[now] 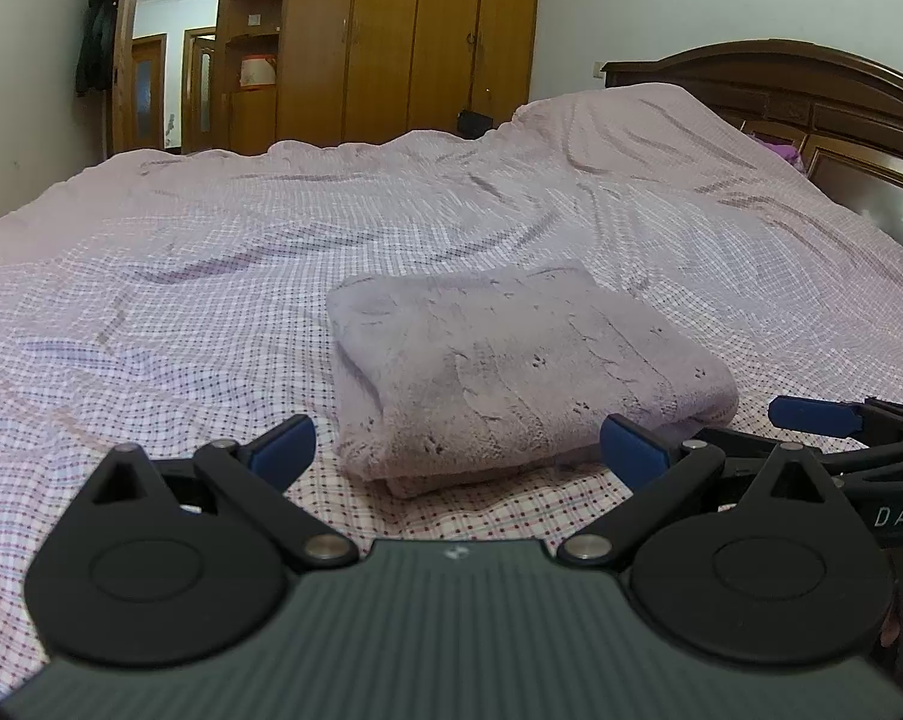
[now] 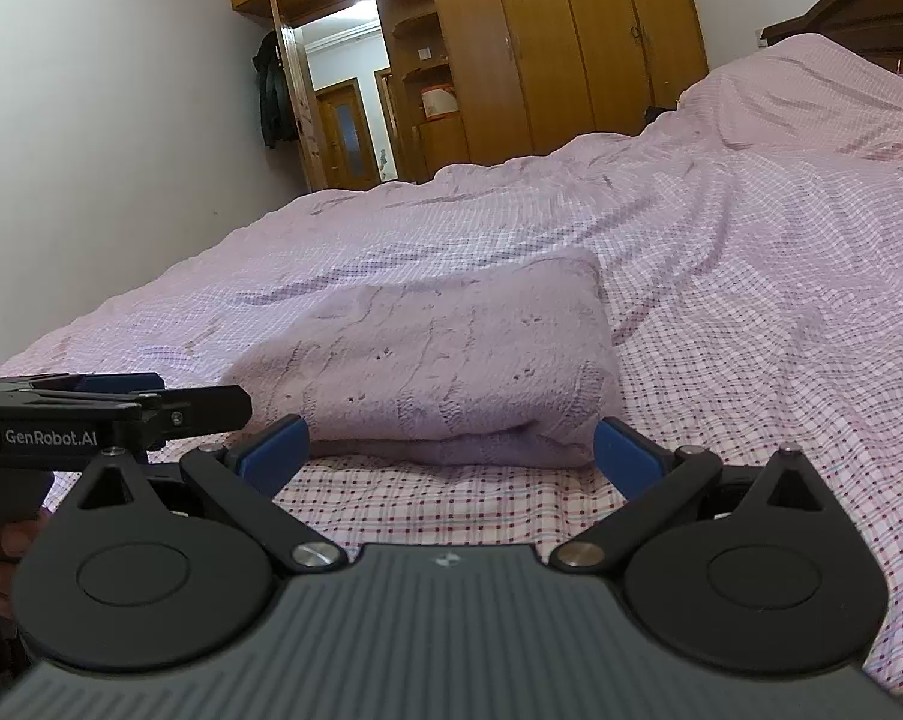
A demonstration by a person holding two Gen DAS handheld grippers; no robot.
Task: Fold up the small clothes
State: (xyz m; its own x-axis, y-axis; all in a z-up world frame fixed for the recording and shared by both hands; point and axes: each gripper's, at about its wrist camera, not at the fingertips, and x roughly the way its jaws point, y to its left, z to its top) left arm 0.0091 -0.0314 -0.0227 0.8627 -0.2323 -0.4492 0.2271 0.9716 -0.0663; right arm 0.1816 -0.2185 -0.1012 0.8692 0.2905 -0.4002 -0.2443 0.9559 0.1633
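So from the left: open doorway [image 1: 151,78], wooden wardrobe [image 1: 415,30], dark headboard [image 1: 811,96]. Left gripper [image 1: 460,453] and right gripper [image 2: 448,450] both sit spread wide, holding nothing (side by side), folded lavender knit garment [image 1: 511,372] just ahead on the checked bedspread [image 1: 151,312].

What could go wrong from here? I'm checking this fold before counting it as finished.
1. The folded lilac garment is thick and its layers bulge at the near edge, so it may spring open if nudged.
2. Both grippers, left and right, are open, with fingers spread close beside that edge; moving forward could snag or drag the bundle.
3. The checked bedsheet is soft and wrinkled, so pressing down nearby may tilt or shift the bundle.
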